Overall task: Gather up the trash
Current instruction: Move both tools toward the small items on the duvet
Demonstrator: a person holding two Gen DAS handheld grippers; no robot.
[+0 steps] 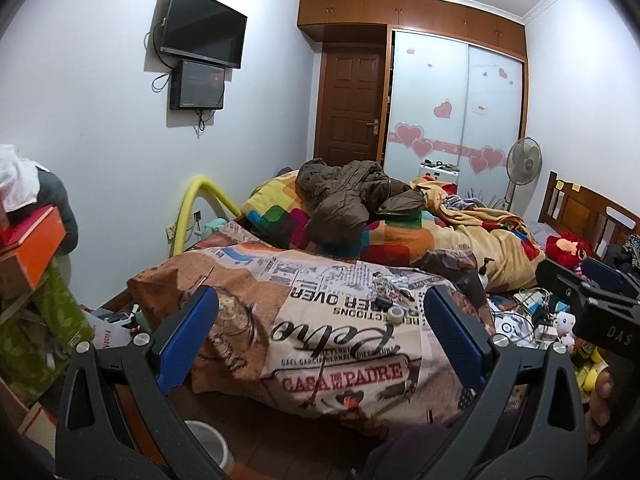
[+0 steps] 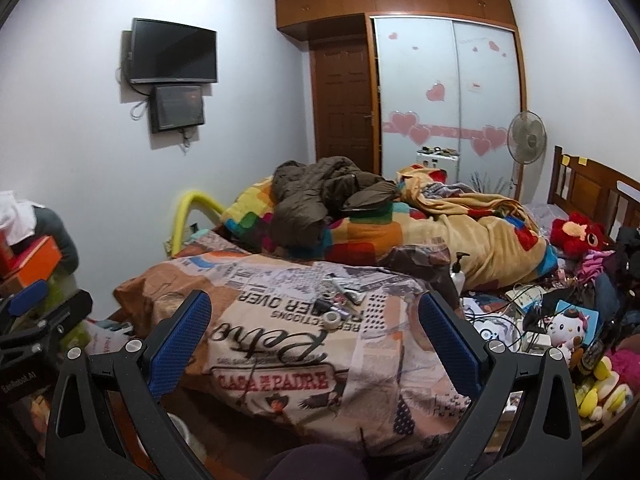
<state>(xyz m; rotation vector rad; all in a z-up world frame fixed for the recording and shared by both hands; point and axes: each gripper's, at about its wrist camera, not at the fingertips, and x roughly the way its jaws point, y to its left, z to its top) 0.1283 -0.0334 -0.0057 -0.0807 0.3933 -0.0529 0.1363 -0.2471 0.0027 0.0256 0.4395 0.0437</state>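
Left tool (image 1: 320, 320) wide, bin (image 1: 208, 446) below

Your left gripper (image 1: 320, 344) and right gripper (image 2: 316, 344) look alike: matte black triangular-cutout arms, silver round screws at the joints, and textured blue pads (image 1: 188, 344) lining each finger (the right one's housing reads "DAS" in pale letters).
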